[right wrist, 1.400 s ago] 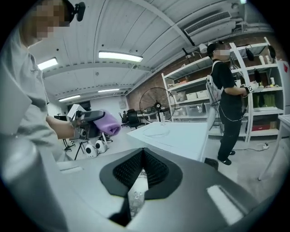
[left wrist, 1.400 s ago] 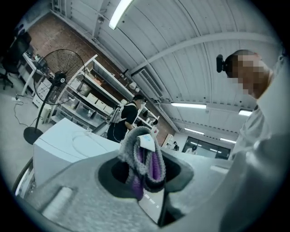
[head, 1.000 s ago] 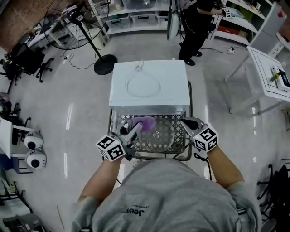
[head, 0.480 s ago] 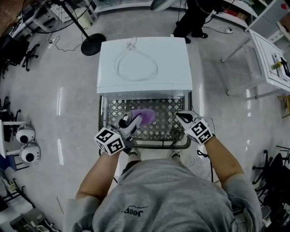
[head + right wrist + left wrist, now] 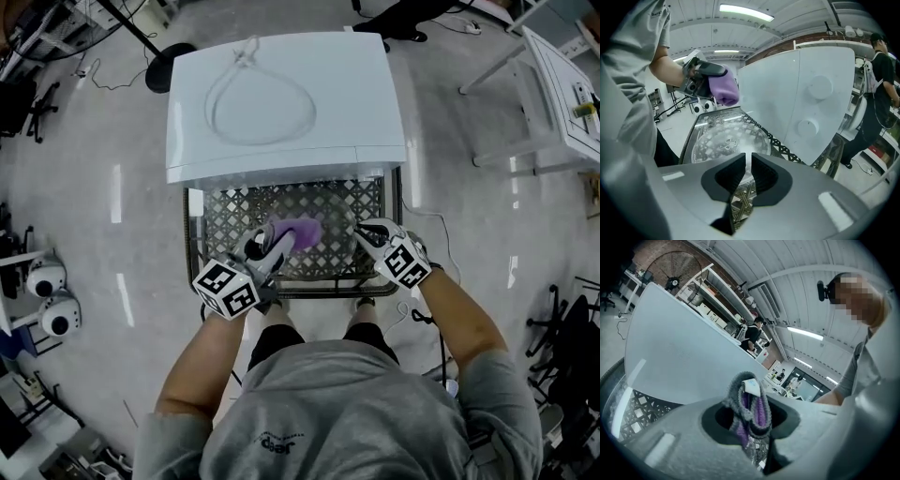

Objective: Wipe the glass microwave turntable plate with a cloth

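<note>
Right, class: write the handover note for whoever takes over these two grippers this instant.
Left gripper: shut on the purple-grey cloth, held at the plate's far rim; contact unclear.
Right gripper: shut on the near rim of the glass turntable plate, which lies on the lattice table beside the white microwave.
Done: cloth and plate gripped.
Left: wipe the plate.

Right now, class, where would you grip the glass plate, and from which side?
The rim, from the right: the plate lies flat on the mesh table, so only its thin edge fits a claw, and the cloth hovers over its left.
</note>
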Motion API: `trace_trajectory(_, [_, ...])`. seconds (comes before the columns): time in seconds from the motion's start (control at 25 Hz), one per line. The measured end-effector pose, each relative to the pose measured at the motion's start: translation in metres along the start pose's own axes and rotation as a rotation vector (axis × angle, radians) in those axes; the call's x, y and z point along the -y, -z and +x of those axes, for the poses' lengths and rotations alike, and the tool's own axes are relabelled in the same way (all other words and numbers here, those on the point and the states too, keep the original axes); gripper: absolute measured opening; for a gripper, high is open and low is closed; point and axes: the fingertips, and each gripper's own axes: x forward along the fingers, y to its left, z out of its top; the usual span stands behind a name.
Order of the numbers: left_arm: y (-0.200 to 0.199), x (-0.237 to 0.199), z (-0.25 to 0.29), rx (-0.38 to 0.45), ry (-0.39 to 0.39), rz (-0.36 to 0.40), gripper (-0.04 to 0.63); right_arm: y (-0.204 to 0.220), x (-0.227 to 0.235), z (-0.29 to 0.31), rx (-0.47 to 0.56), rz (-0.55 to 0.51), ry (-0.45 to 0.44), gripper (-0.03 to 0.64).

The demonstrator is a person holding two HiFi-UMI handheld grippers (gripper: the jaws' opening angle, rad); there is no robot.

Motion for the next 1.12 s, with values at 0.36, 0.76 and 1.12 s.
trace_trajectory(0.36, [0.026,-0.029,0.016,0.006,0.02,-0.016,0.092,0.033,-0.008,0.031,-0.017,-0.076,-0.023,0.057])
trace_trajectory(0.76, [0.045,-0.045,0.027,0.018,0.051,-0.018,0.092,0.049,-0.01,0.045,-0.002,-0.127,-0.038,0.053])
trace_trajectory(1.12, [0.048,-0.046,0.069,-0.003,0.068,0.054,0.092,0.049,-0.009,0.044,0.053,-0.136,-0.012,0.054])
